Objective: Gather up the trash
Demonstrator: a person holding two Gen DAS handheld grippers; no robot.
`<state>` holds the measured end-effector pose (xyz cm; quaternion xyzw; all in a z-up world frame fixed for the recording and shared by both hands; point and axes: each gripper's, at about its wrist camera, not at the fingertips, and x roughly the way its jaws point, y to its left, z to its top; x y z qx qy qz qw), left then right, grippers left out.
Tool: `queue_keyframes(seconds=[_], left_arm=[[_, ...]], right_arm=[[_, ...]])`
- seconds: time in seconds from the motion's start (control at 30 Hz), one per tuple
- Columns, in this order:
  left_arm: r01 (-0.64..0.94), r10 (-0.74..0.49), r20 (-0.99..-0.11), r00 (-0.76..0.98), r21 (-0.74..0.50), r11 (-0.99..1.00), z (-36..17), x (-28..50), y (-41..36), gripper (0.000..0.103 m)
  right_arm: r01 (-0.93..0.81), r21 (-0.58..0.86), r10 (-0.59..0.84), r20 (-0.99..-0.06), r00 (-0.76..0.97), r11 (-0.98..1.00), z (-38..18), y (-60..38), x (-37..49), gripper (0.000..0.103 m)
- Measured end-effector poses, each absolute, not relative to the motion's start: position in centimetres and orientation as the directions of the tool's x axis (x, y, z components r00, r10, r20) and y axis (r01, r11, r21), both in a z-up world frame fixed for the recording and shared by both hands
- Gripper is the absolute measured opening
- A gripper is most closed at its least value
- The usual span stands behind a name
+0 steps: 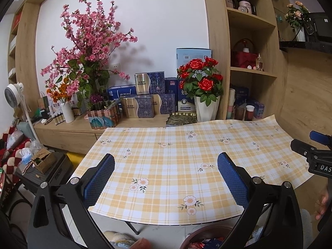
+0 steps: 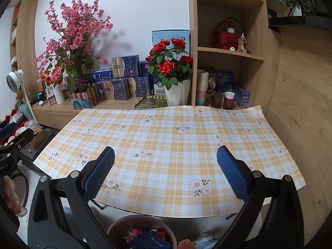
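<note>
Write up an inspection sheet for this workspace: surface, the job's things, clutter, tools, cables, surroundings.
Surface: the plaid tablecloth with flower prints covers the table; nothing lies on it.
Job's things: a round bin sits below the table's near edge, with wrappers and a dark blue packet inside. No trash seen on the table.
Clutter: nothing seen on the table.
Tools: left tool open and empty; right tool open and empty, both above the near edge.
Cables: nothing seen.
Surroundings: wooden sideboard behind with pink blossoms, red roses in a white pot, blue boxes; shelves at right; a white fan at left.
</note>
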<state>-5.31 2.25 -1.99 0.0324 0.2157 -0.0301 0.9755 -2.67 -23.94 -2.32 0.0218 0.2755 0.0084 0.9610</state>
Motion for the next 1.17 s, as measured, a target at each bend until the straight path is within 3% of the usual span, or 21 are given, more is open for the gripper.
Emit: queue_keyframes(seconds=[0.73,1.17], left_arm=[[0.056,-0.032,-0.416,0.909,0.045,0.997,-2.12,-5.37,2.47,0.097],[0.022,0.02,-0.38,0.925,0.106,0.994,-2.0,-6.12,1.89,0.097]], right_arm=[[-0.01,0.054,0.037,-0.533,0.845,0.998,-2.3,-23.61,-2.6,0.097],[-0.017,0.057,0.045,-0.542,0.839,0.998,-2.63,-23.39,-2.5,0.097]])
